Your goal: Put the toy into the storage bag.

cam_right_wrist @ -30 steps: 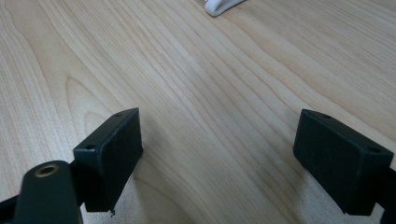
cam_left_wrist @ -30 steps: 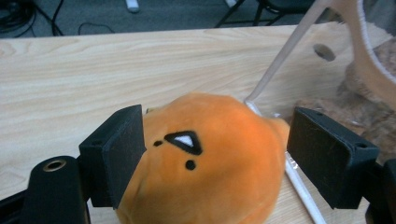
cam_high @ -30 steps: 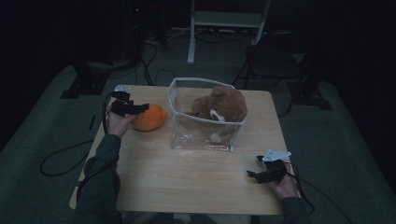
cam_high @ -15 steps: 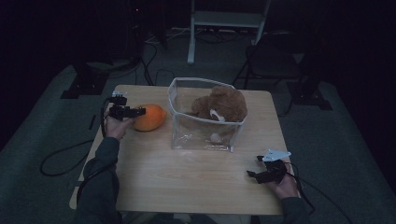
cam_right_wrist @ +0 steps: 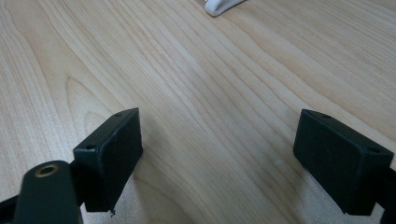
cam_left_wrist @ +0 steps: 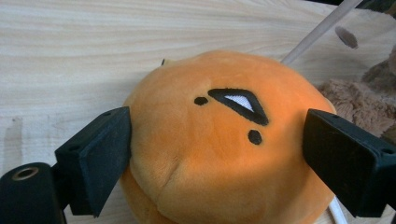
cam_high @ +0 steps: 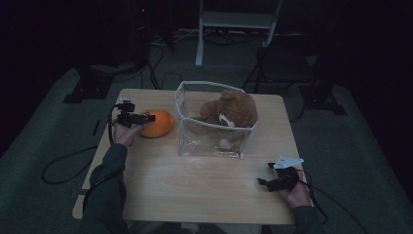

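A round orange plush [cam_high: 159, 124] [cam_left_wrist: 219, 158] with a small stitched face lies on the wooden table [cam_high: 195, 190] at its left, just left of a clear plastic box [cam_high: 209, 141]. My left gripper [cam_high: 145, 118] [cam_left_wrist: 217, 133] is open, one jaw on each side of the plush, the left jaw against its flank. A brown teddy bear [cam_high: 232, 111] [cam_left_wrist: 355, 100] sits inside the box. My right gripper [cam_high: 264, 174] [cam_right_wrist: 219, 135] is open low over bare wood near the table's front right, with nothing between its jaws.
The box's white rim [cam_left_wrist: 313, 35] and its corner [cam_right_wrist: 218, 5] lie close ahead of each gripper. Beyond the table stand a dark chair [cam_high: 285, 63] and a white stand [cam_high: 238, 22]. A cable [cam_high: 63, 163] loops on the floor at the left.
My left gripper has come down slightly and settled around the orange plush. The right gripper has stayed where it was.
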A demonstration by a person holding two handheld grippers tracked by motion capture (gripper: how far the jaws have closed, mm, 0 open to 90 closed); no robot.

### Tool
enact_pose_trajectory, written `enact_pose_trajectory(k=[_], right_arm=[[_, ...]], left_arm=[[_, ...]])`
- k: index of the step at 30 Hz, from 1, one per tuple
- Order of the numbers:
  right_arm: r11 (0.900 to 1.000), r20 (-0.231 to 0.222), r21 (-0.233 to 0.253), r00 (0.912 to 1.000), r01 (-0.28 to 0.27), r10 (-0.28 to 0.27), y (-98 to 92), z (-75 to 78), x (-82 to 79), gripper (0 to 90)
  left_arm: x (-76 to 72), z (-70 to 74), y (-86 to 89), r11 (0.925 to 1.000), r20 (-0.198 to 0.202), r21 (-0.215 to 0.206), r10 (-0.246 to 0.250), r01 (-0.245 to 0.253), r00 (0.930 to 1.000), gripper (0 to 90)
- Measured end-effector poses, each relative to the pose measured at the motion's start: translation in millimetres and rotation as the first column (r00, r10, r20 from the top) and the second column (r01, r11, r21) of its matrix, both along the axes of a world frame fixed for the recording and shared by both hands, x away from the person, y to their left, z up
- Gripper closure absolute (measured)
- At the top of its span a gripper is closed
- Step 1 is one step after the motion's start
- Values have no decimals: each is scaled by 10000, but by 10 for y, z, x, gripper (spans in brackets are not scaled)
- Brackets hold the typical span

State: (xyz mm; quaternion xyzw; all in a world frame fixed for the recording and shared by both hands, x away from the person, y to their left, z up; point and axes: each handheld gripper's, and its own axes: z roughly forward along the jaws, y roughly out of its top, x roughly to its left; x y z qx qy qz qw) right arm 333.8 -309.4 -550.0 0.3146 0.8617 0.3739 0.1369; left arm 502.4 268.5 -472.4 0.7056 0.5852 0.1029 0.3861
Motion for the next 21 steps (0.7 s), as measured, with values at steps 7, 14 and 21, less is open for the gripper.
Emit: enact_pose_trajectory(k=[7, 14, 21], right_arm=[[10000, -1, 1, 10000, 0, 0, 0, 0, 0, 148], [10000, 2, -1, 10000, -1, 1, 0, 0, 0, 148], [10000, -3, 1, 10000, 4, -4, 0, 0, 0, 148]], left_arm=[[28, -73, -13, 9995, -173, -305, -134, 128, 9998, 70], [29, -97, -56, 9981, -255, -534, -307, 293, 9992, 70], [20, -80, -119, 9973, -266, -287, -680, 673, 9973, 95]])
